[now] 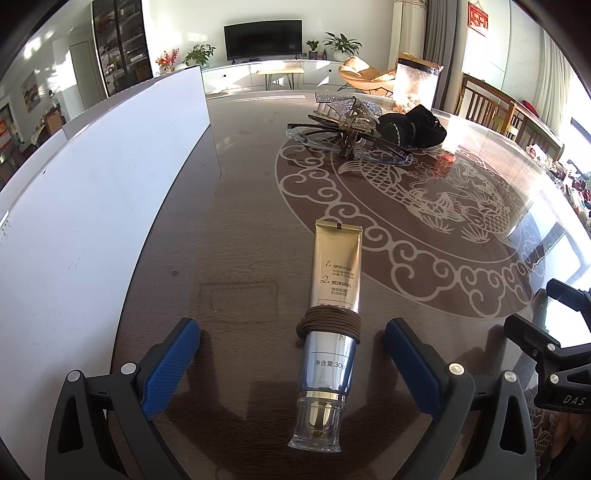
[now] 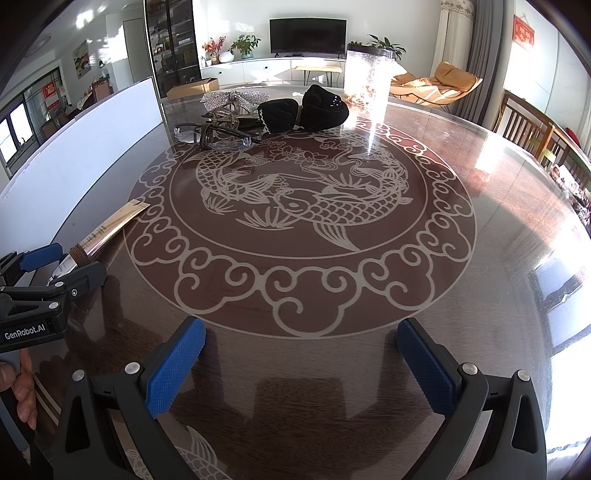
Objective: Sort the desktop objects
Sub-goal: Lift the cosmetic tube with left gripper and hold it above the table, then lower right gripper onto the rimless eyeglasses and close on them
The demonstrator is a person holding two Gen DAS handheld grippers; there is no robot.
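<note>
Gold-and-silver cosmetic tube, wrapped with a brown hair tie, lies on the glass table between my left gripper fingers, untouched. Both jaws stand wide. My right gripper hovers low over bare table, holding nothing.

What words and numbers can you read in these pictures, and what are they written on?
"净含量:30g": on the silver end of the cream tube.
"1." and "2.": on the tube's gold part; the small lines beside them are too blurred to read.
"DAS": on the right tongs.
"GenRobot.AI": on the left tongs.
Red wall hanging: too small to read.
</note>
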